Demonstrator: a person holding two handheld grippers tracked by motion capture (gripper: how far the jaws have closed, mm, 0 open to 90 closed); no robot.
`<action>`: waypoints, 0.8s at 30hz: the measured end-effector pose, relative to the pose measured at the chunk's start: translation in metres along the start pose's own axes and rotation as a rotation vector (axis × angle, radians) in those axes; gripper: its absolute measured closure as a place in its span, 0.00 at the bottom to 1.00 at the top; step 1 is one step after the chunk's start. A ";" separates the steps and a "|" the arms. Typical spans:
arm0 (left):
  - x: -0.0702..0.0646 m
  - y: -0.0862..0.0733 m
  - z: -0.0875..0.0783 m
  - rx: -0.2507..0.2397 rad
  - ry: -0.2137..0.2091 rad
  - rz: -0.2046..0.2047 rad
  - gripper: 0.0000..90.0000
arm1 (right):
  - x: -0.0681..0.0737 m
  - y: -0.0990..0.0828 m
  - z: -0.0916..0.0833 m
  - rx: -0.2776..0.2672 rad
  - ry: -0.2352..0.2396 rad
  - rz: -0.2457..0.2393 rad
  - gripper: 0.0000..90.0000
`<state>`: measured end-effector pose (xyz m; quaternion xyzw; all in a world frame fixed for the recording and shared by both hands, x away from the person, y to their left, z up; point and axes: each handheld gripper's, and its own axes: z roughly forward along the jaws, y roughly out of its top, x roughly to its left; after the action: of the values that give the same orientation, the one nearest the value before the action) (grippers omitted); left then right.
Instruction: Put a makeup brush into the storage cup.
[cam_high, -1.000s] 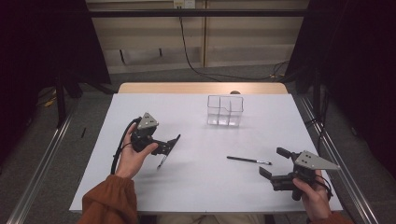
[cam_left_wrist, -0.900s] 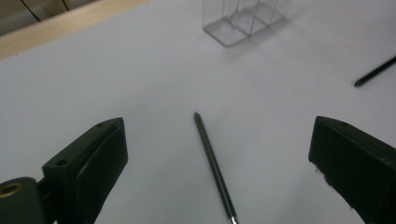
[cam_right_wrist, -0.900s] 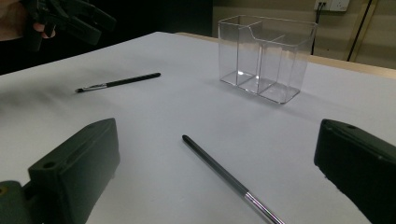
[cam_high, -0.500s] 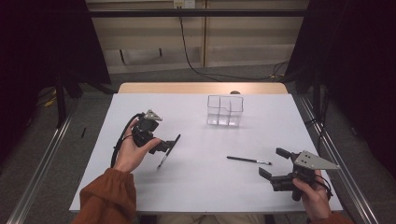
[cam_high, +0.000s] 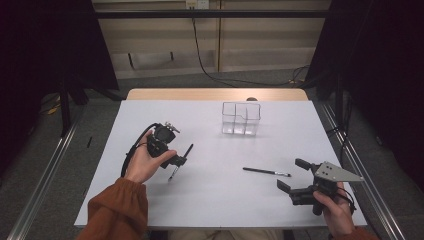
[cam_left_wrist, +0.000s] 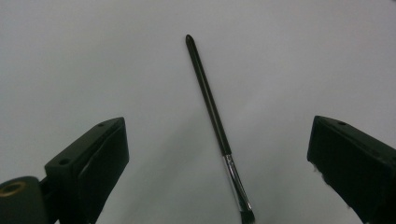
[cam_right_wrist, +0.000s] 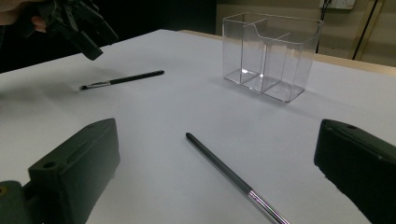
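Tipping further down since a moment ago, the left gripper (cam_high: 181, 161) hangs over the left brush (cam_high: 180, 161), jaws spread wide. Right gripper (cam_high: 295, 176) rests near the right brush (cam_high: 266, 172), jaws likewise spread apart.

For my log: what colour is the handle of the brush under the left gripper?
Black, with a silver metal band near the bristles; the brush shows best in the left gripper view.

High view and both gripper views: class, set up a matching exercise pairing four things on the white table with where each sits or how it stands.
Things:
1. clear plastic three-compartment organiser
2. thin black brush below the left gripper
3. thin black brush near the right gripper
4. right gripper

Places or states:
A. jaws open, above the table's near right corner
B. lying between two open jaws in the left gripper view
C. upright and empty, toward the far edge
D. lying flat right of centre

Pairs: 1-C, 2-B, 3-D, 4-A
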<state>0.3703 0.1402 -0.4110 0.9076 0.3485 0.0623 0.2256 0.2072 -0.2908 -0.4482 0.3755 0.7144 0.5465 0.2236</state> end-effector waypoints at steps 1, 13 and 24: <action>0.000 0.001 0.001 0.014 0.000 0.002 0.06 | 0.000 0.000 0.000 0.000 0.000 0.000 0.00; -0.003 0.005 0.014 0.169 0.014 -0.009 0.07 | 0.000 0.000 0.000 -0.001 -0.001 -0.003 0.00; -0.005 0.006 0.025 0.258 -0.040 -0.016 0.27 | 0.000 0.000 0.000 0.005 0.000 -0.007 0.00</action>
<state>0.3769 0.1233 -0.4304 0.9274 0.3561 -0.0028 0.1144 0.2071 -0.2903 -0.4486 0.3732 0.7171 0.5441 0.2246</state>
